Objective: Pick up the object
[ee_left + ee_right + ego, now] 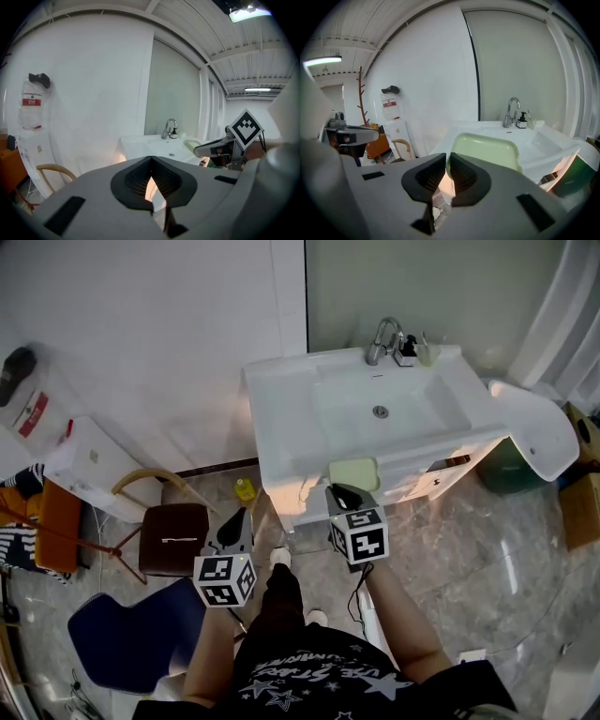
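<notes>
Because the green dish [487,150] lies on the front ledge of the sink [281,427] and the right hand-held gripper [447,155] pinches only its near lip, jaws almost together, a lift could let it pivot and slip free. The left hand-held gripper [151,157] hangs closed and empty, off to the side.

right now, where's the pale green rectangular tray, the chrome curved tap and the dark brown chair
green tray [353,472]: head view, flat middle
chrome tap [382,332]: head view, arched spout
brown chair [173,526]: head view, seat
</notes>
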A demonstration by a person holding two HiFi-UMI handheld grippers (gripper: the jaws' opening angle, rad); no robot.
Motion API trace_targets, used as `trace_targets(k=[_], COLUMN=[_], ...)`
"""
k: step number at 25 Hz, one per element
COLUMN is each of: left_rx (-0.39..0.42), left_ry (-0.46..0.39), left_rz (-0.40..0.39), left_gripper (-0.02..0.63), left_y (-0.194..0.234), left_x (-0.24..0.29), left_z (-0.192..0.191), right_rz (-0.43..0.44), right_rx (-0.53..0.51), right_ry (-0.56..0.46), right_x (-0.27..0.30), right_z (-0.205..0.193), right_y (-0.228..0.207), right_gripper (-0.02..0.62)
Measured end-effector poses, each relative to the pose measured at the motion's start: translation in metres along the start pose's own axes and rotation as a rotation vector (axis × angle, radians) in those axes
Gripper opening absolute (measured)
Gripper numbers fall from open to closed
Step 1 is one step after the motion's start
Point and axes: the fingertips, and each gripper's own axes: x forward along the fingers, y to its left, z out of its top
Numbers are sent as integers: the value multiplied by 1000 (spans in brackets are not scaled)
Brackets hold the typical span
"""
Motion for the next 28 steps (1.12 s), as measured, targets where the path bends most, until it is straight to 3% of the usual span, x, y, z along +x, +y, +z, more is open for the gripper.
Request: trace_targets(k=[8,16,28], left_rx=[-19,-10,-40], left_ry=[30,1,21], left_rz=[15,-15,-30], left_gripper=[17,17,17], left_y=[-11,-10,39], left_x=[-53,-85,-198], left_z=[-31,-30,-67], right_rz=[12,0,-33], right_rx=[39,37,56], right_ry=[0,3,17], right_x=[-38,-62,-121], right_z=[-32,-47,-80], right_y=[18,44,149], right_gripper=[40,40,40])
